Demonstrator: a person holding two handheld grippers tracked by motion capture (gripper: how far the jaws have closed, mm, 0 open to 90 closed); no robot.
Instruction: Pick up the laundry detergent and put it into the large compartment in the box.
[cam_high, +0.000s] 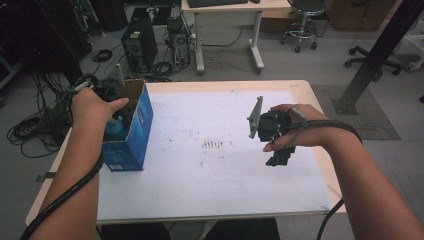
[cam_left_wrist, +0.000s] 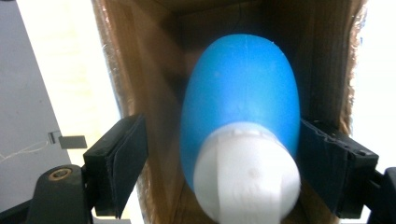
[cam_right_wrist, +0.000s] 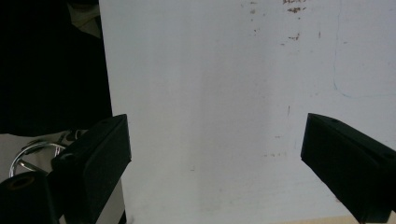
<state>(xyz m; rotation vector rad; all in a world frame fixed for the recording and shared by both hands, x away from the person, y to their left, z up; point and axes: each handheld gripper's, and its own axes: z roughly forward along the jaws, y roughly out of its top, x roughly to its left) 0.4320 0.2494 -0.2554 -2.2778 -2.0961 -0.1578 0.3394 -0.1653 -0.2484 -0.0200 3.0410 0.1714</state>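
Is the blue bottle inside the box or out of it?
Inside: in the left gripper view the blue bottle sits between the box's brown cardboard walls; the high view shows it down in the open top.

Blue bottle (cam_left_wrist: 240, 93) with white cap (cam_left_wrist: 246, 179): smooth, rounded, egg-shaped body, glossy. Sits inside open-topped box (cam_high: 131, 131), cap end toward camera in left gripper view, body pointing deeper in. Box: blue printed outside, brown cardboard inside, standing upright at left edge of counter (cam_high: 210, 200), top flaps open.
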